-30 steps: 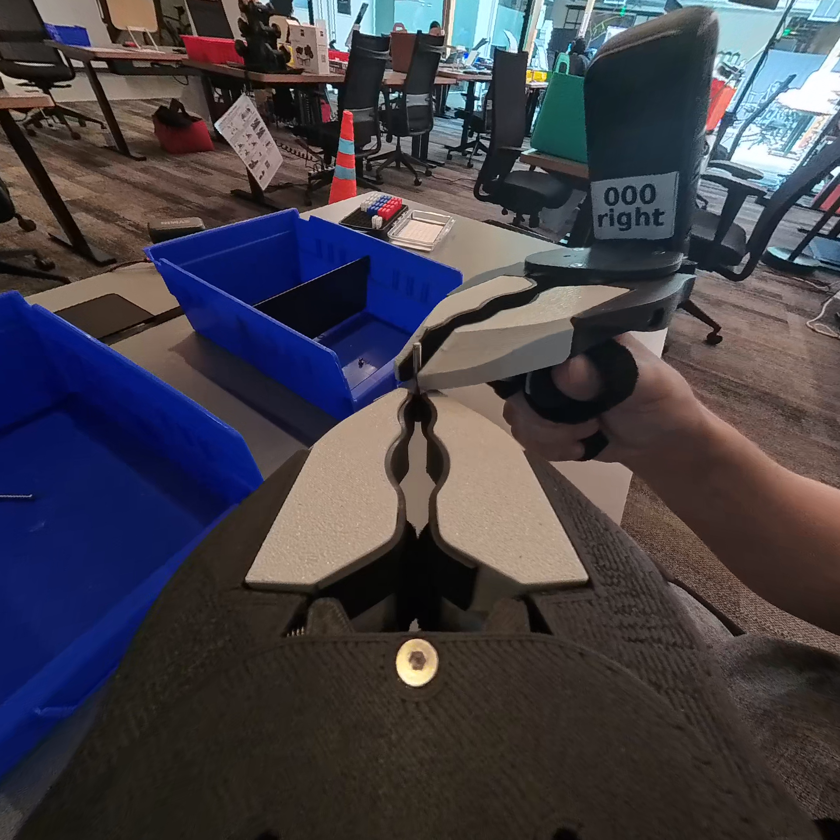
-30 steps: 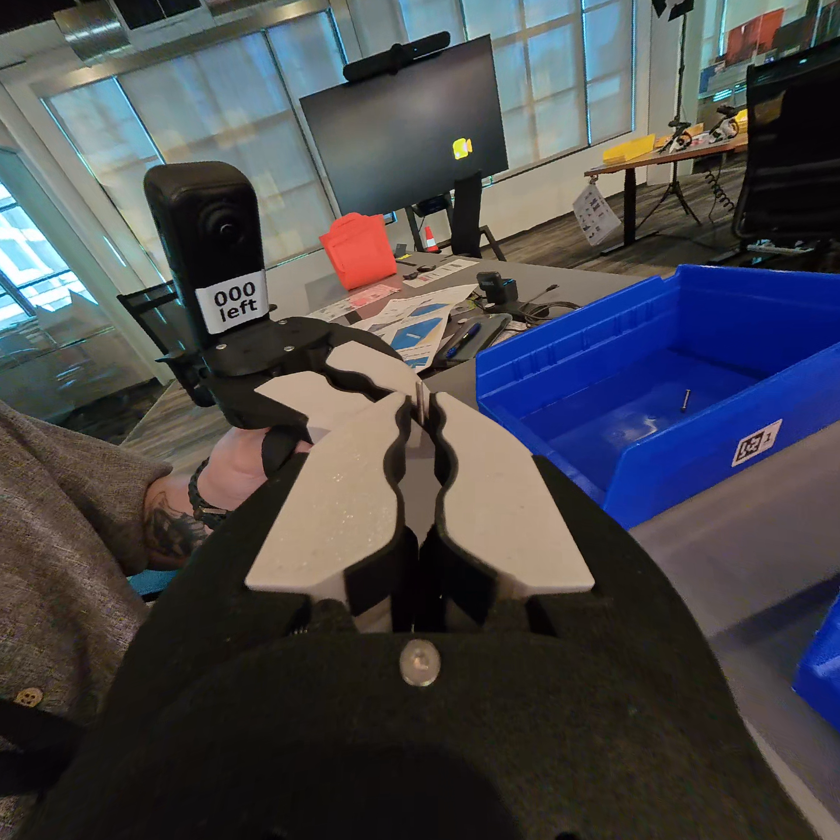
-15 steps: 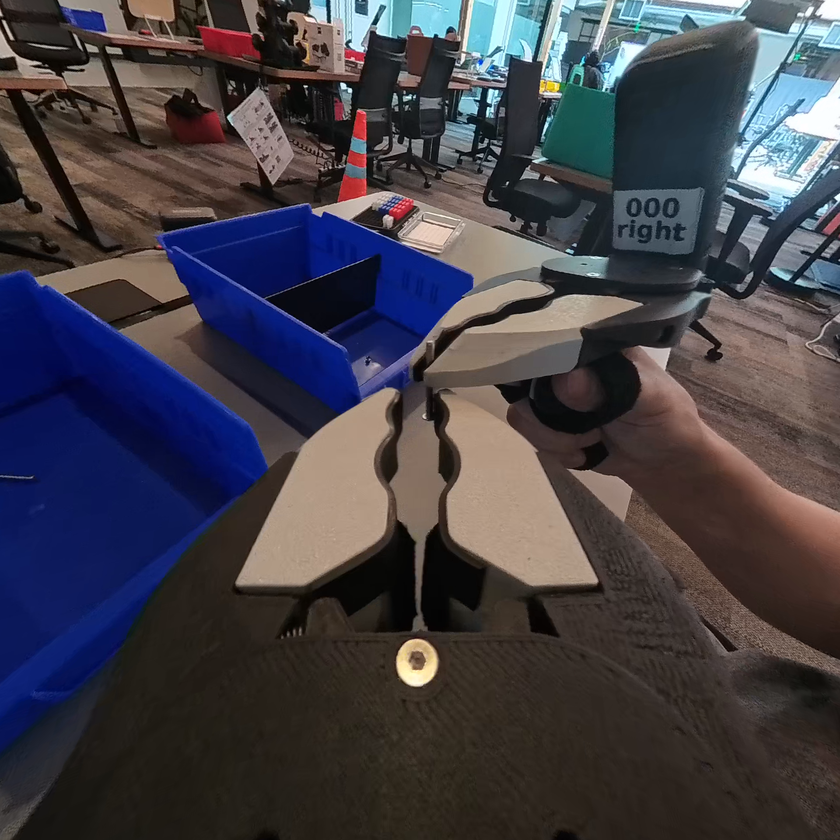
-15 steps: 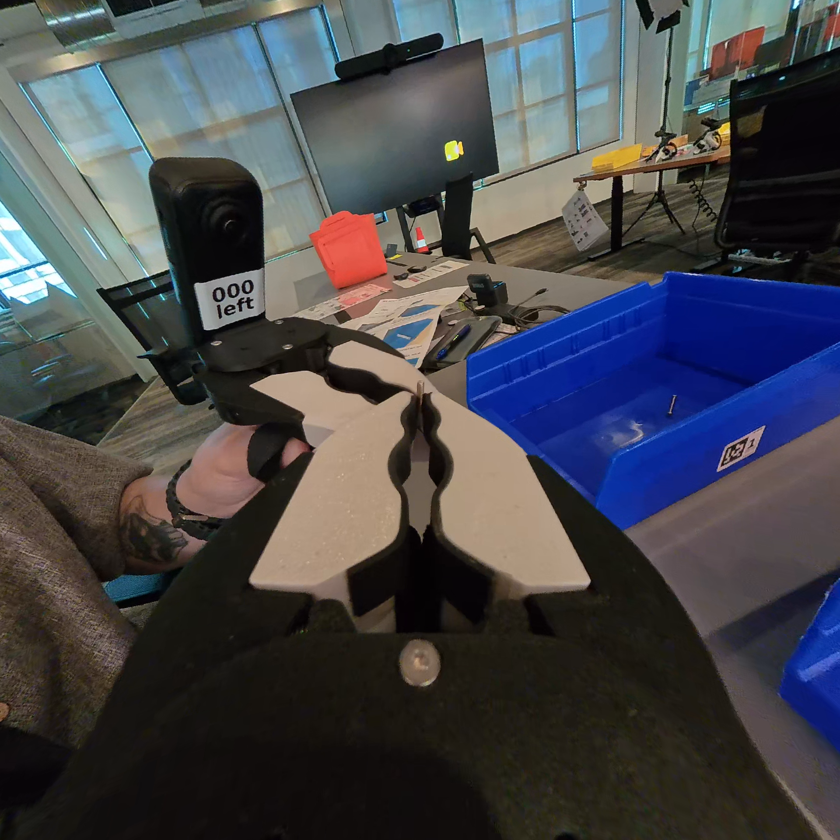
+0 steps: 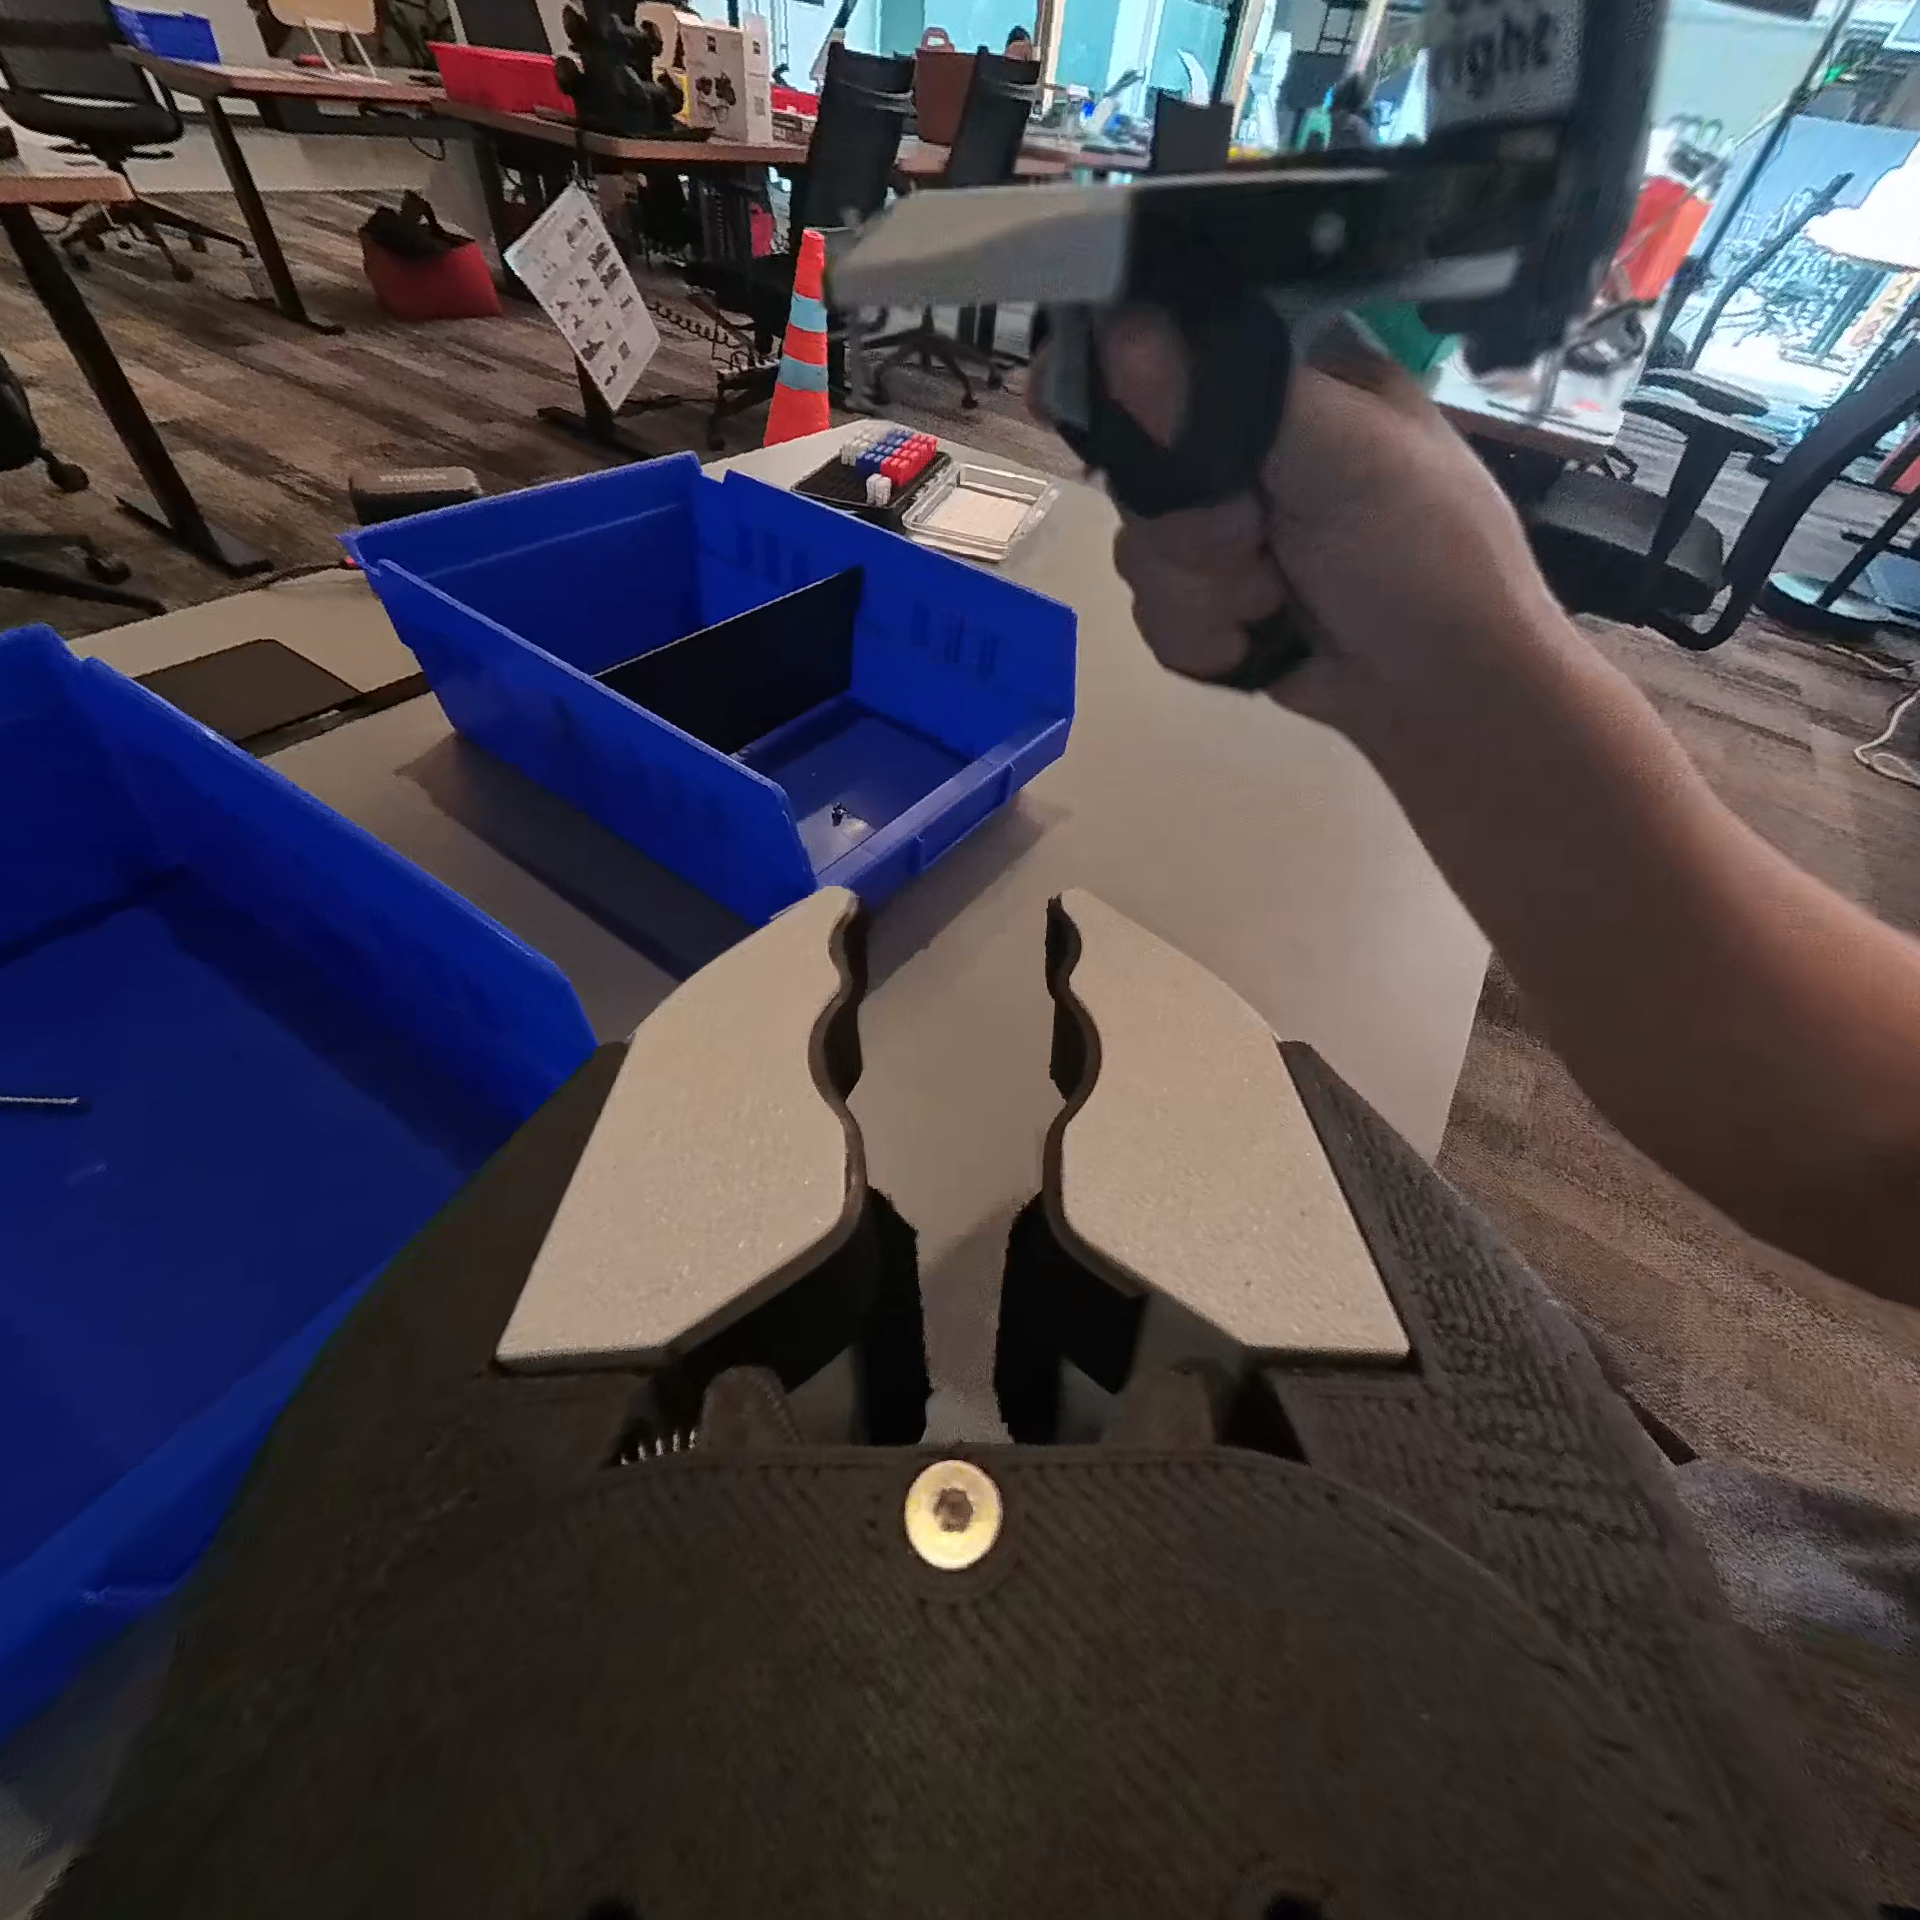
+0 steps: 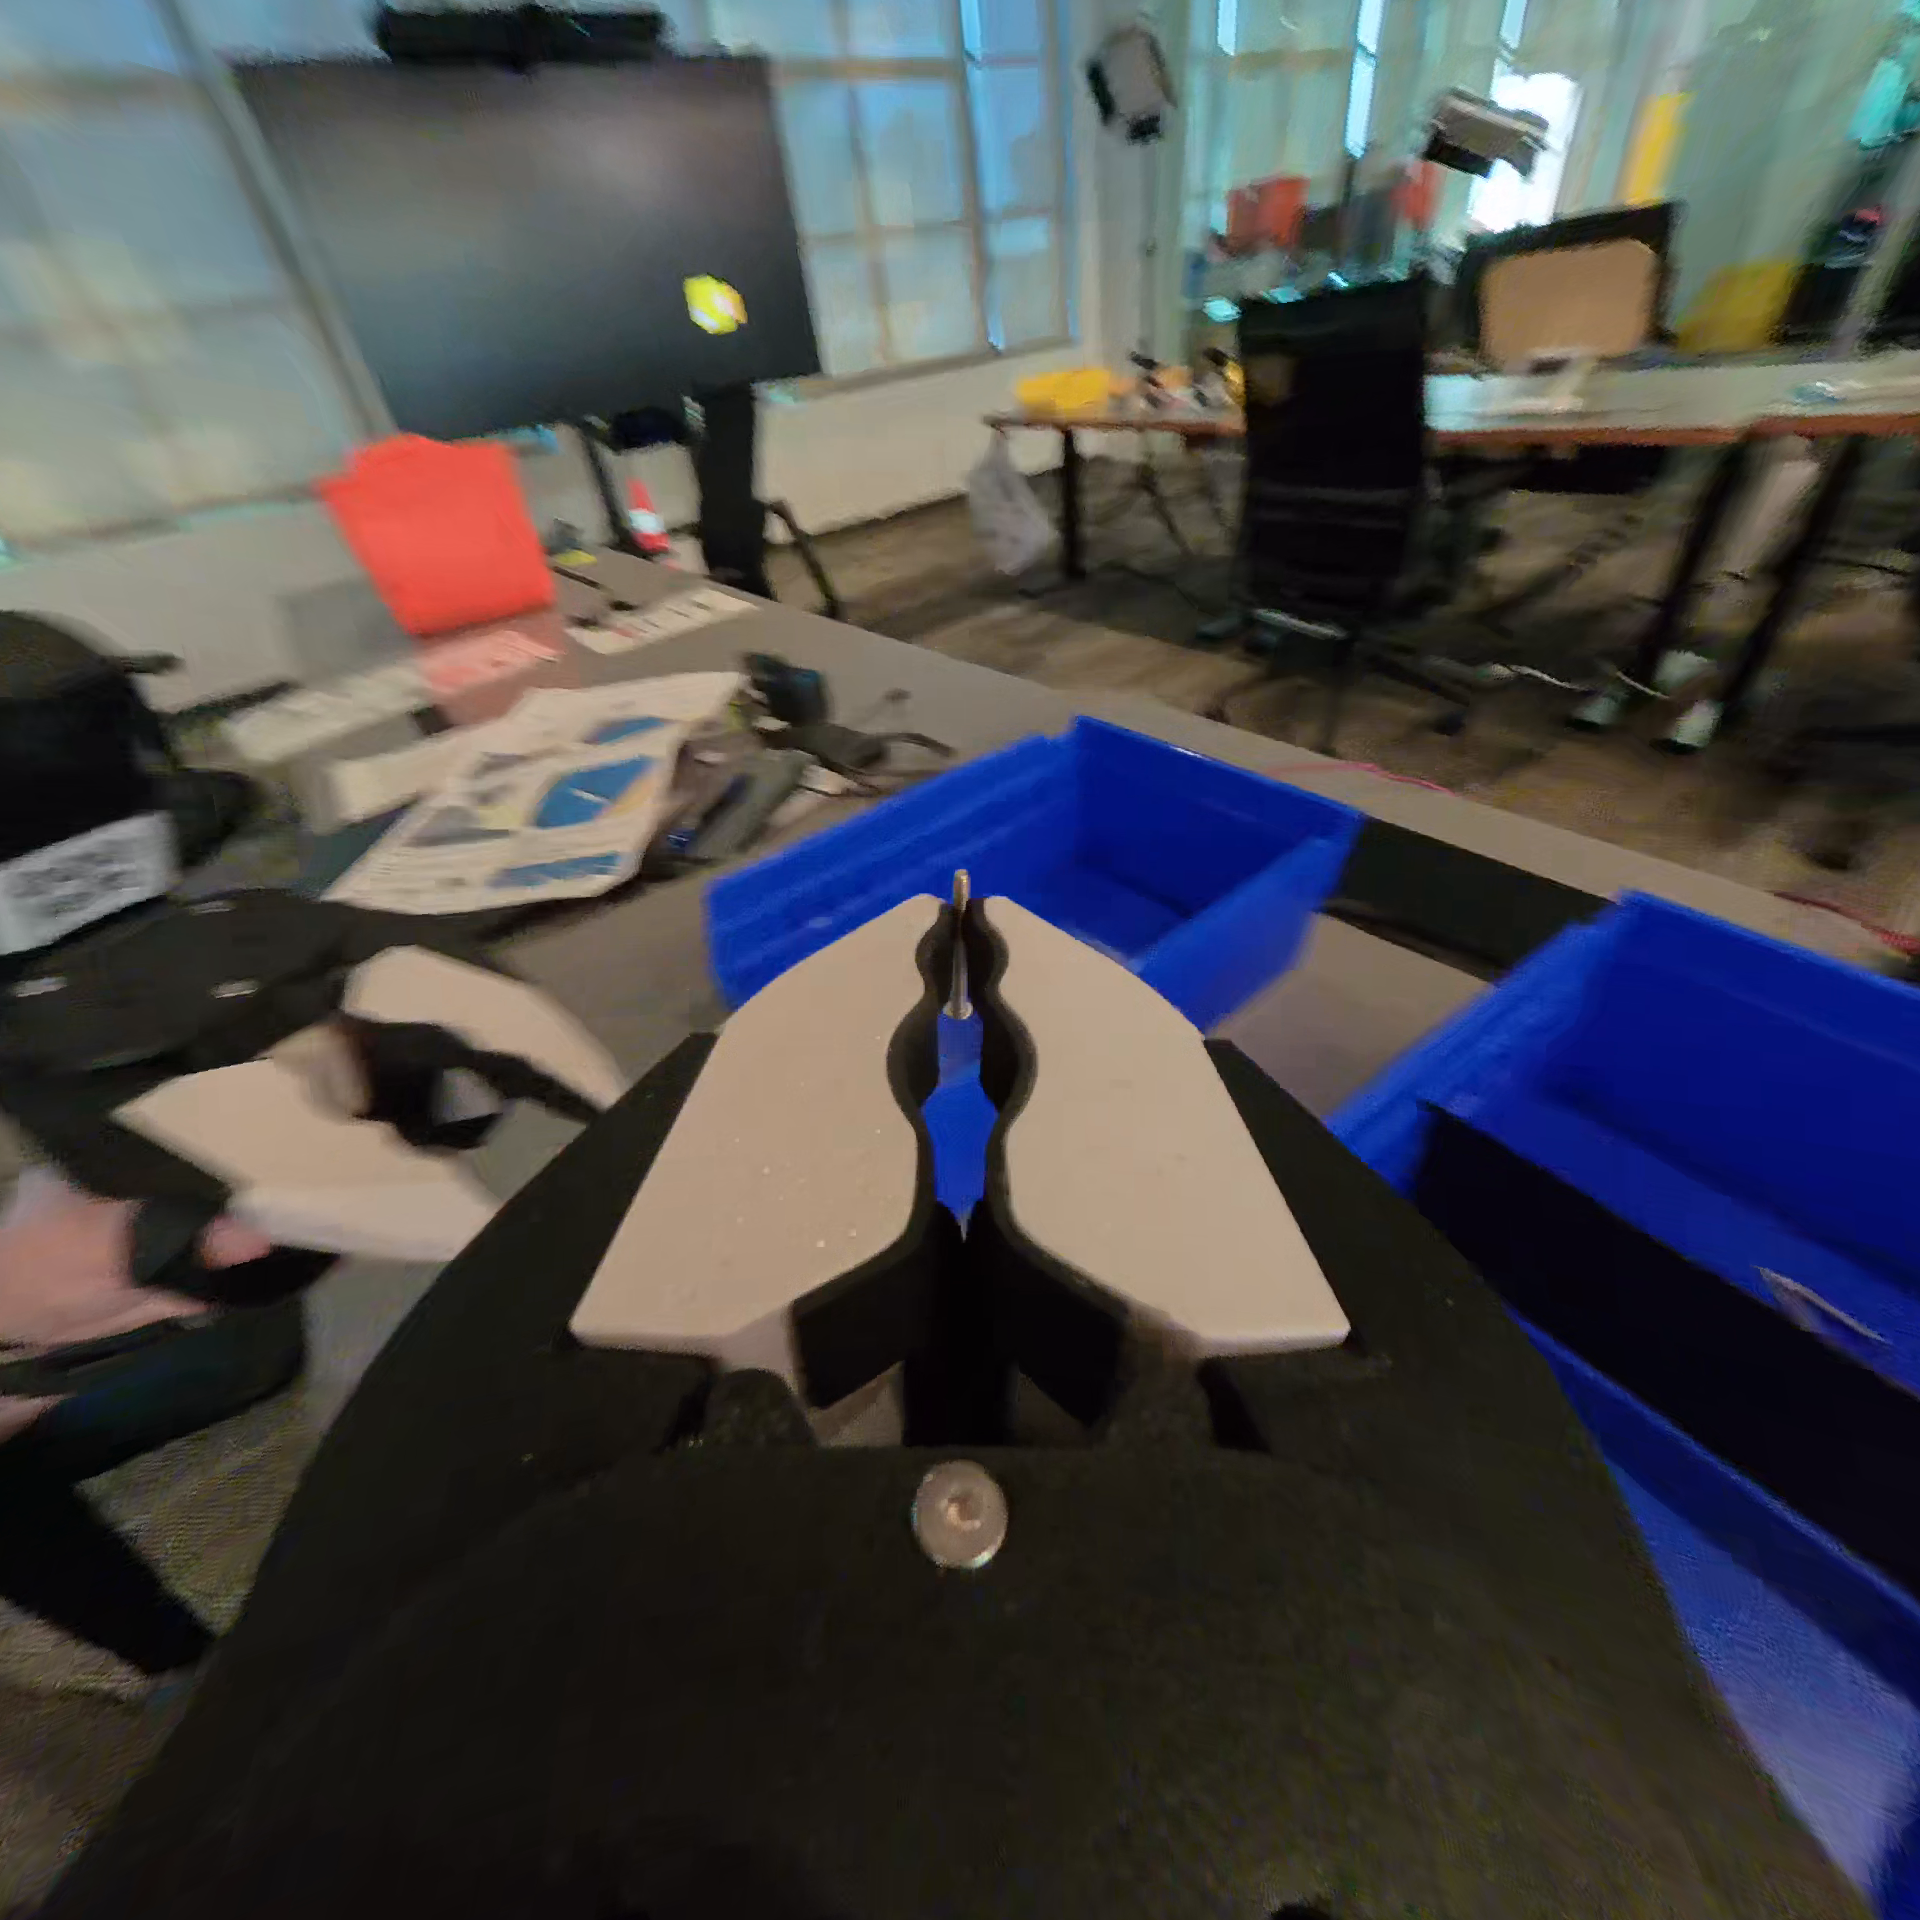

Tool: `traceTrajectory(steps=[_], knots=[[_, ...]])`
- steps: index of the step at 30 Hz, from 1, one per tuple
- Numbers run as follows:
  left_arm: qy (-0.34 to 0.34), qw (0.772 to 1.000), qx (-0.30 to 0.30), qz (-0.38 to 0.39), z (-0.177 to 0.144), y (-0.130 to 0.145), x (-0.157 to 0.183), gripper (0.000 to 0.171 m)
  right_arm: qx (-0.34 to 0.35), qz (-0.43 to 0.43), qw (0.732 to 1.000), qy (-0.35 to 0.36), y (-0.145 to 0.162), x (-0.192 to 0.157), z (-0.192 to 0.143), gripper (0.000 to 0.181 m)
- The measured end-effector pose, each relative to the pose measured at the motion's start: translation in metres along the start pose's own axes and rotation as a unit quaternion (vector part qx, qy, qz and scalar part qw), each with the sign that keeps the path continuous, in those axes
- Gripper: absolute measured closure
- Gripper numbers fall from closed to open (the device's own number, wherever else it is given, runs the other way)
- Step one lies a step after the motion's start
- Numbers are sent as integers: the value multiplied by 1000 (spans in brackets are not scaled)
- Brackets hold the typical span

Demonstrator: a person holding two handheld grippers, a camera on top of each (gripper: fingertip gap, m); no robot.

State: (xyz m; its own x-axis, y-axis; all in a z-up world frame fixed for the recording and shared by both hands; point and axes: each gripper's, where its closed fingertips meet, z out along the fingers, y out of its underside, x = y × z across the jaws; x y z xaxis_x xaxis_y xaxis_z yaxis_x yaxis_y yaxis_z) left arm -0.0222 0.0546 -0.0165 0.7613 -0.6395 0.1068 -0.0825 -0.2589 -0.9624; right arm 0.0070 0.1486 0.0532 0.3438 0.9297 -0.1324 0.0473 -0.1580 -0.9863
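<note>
My right gripper (image 6: pixel 961 906) is shut on a thin metal screw (image 6: pixel 960 940), which sticks out past its tips. It is held in the air over the near edge of a large blue bin (image 6: pixel 1039 821). In the left wrist view the right gripper (image 5: pixel 847 272) is blurred and high at the upper right, held by a hand. My left gripper (image 5: pixel 951 914) is open and empty above the grey table (image 5: pixel 1195 831). It also shows blurred at the left of the right wrist view (image 6: pixel 540 1143). A blue bin with a black divider (image 5: pixel 727 675) holds a small screw (image 5: pixel 836 816).
The large blue bin (image 5: pixel 208 1039) at my left holds one screw (image 5: pixel 42 1101). The divided bin (image 6: pixel 1662 1091) lies to the right of the right gripper. A tray of small red, white and blue parts (image 5: pixel 894 468) and papers (image 6: pixel 540 800) lie on the table. Office chairs and desks stand beyond. Across from one pair of fingers to the other is roughly 12 cm.
Both grippers held the screw a second ago. My left gripper has opened and let go. My right gripper has kept the screw, risen and swung towards the bins.
</note>
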Motion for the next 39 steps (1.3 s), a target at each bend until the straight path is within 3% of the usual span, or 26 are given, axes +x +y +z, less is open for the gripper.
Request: traceTrajectory(steps=[7,10,16,27,36,39], knots=[[-15,1000,2,14,-5,-2,-4,137,-154,20,979,134,14,123,24,180],[-19,1000,6,17,-8,-3,-5,137,-245,32,953,176,33,170,37,179],[-39,999,5,24,-17,0,-10,137,-383,78,896,211,74,230,59,179],[-83,996,10,9,-43,8,-34,138,-547,126,804,197,167,268,63,179],[-114,993,9,8,-55,11,-51,140,-591,165,762,205,195,270,59,178],[-127,992,1,3,-59,13,-60,139,-594,169,760,204,197,270,58,174]])
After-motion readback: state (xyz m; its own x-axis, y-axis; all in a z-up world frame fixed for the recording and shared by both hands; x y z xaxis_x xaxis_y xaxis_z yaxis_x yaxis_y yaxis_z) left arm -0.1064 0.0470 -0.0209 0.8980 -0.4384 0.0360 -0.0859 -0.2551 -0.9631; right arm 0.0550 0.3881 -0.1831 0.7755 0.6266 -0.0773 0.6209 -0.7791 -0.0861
